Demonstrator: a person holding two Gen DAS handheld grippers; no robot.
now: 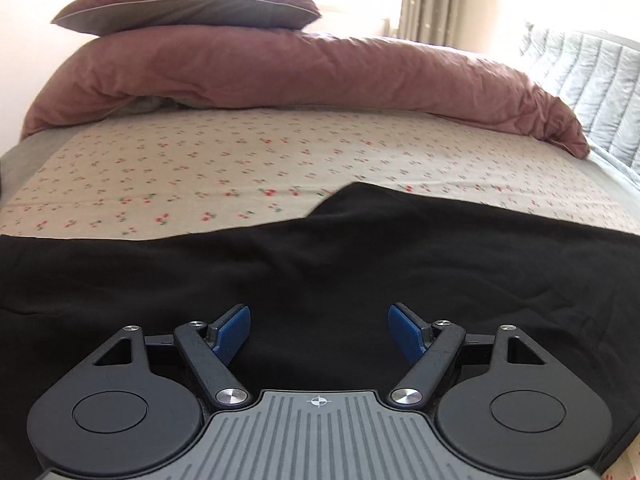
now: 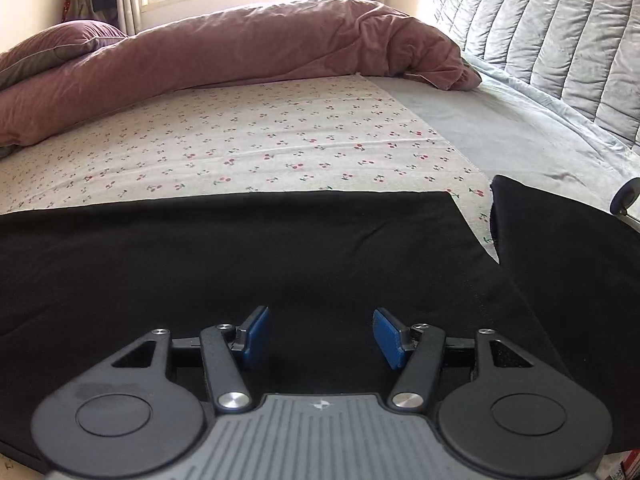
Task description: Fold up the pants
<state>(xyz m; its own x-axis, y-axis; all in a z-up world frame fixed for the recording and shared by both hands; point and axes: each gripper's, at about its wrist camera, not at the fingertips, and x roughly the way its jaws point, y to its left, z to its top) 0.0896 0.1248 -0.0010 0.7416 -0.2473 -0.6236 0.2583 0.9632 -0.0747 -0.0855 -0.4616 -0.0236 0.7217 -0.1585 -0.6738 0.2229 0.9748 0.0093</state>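
The black pants [image 1: 320, 264] lay spread flat across the near part of the bed, a soft matte knit with shallow creases, covering the cherry-print sheet [image 1: 240, 168] beneath. In the right wrist view the pants [image 2: 240, 248] ended in a straight hem edge, and a second black panel [image 2: 560, 248] lay just beside it across a narrow wedge of sheet [image 2: 280, 148]; whether that panel was the other leg could not be told.

The left gripper [image 1: 319, 330] hung over the cloth with its ribbed blue pads [image 1: 234, 330] spread wide apart, nothing between them. The right gripper [image 2: 321, 334] was likewise parted, its blue pads [image 2: 256, 334] over the dark fabric; contact with the cloth could not be judged.

Behind, a wrinkled dusty-pink duvet [image 1: 280, 72] was rolled into a long bolster, with a matching piped pillow [image 1: 188, 6] on top. A grey quilted, channel-stitched headboard [image 2: 540, 32] curved along the right side.
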